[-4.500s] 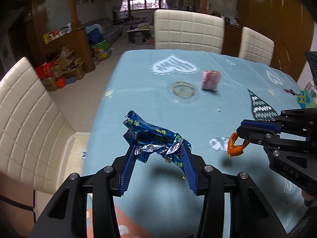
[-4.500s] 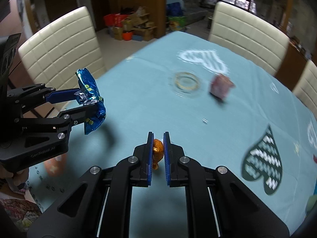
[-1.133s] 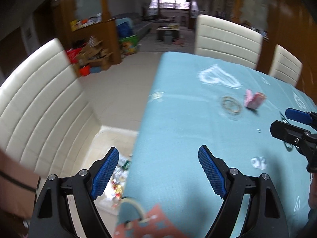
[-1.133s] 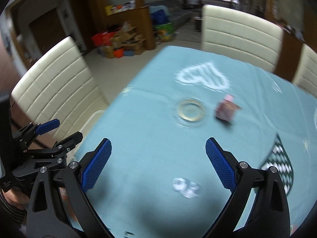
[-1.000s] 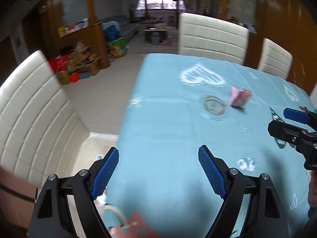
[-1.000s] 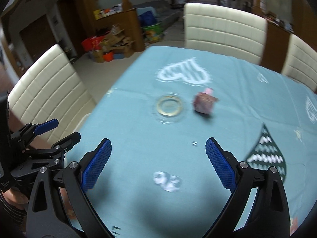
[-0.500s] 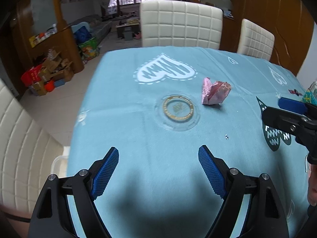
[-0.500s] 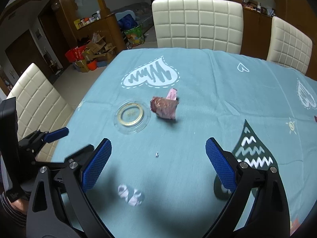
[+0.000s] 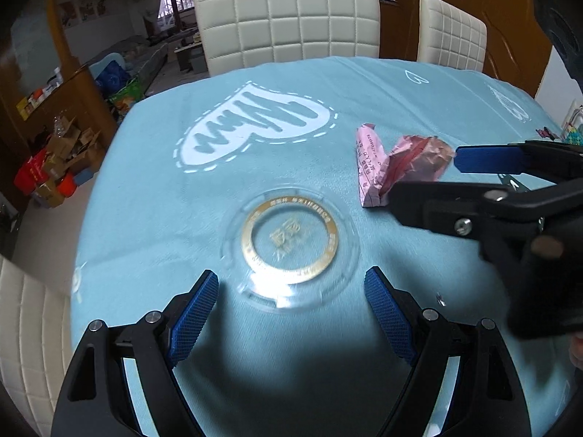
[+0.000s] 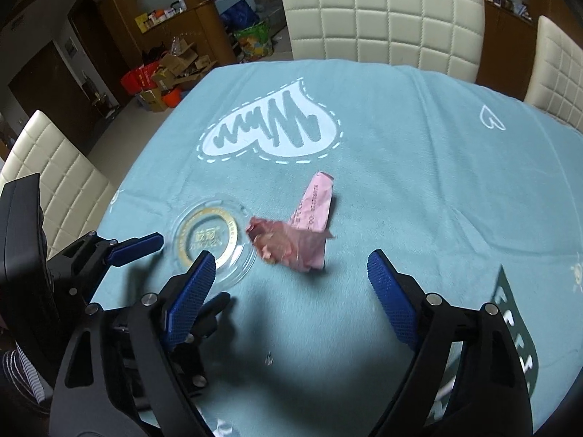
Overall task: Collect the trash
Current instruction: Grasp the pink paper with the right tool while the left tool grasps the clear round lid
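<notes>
Both tools tilt steeply down: the left gripper gapes empty over the clear lid; the right gripper's jaws are closing, the pink wrapper just ahead, untouched.

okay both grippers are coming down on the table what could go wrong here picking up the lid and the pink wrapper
The clear plastic lid lies flat on the tablecloth, so the left gripper may slide over it or pinch cloth. The right gripper, jaws closing, might nudge the light pink wrapper away. The grippers are close and could bump.
</notes>
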Demonstrator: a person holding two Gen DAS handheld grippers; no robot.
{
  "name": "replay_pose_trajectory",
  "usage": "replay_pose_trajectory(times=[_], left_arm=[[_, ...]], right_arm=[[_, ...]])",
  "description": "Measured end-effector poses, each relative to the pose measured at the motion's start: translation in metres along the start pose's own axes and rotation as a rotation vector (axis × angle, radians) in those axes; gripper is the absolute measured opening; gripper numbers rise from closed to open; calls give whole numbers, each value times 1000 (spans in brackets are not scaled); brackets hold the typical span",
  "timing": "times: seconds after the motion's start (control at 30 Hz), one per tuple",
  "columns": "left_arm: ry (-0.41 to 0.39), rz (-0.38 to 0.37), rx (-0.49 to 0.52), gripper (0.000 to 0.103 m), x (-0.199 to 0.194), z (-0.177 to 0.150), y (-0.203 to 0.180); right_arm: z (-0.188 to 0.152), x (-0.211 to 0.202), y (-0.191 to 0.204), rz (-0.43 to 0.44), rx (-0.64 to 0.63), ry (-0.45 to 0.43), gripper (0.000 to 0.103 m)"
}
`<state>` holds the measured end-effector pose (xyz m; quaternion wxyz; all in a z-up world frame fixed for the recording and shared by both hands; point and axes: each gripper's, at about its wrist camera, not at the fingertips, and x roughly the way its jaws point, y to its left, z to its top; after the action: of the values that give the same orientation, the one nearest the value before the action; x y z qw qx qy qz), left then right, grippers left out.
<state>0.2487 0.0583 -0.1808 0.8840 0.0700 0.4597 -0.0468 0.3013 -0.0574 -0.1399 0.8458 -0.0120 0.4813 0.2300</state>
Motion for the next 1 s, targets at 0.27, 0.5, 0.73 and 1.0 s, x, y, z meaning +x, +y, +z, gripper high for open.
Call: replay_pose_trajectory(times=[0.27, 0.5, 0.73, 1.0], left_arm=[[-29, -14, -14, 85, 13, 14, 7], [-42, -9, -24, 86, 19, 19, 14], [-50, -20, -14, 84, 17, 16, 15], [-76, -7, -21, 84, -2, 8, 14]], right_arm=[[5, 26, -6, 17, -3, 45, 53], [5, 33, -5, -3, -37, 27, 20], [3, 26, 2, -8, -80, 1, 11], [-3, 11, 11, 4, -104, -3, 11]])
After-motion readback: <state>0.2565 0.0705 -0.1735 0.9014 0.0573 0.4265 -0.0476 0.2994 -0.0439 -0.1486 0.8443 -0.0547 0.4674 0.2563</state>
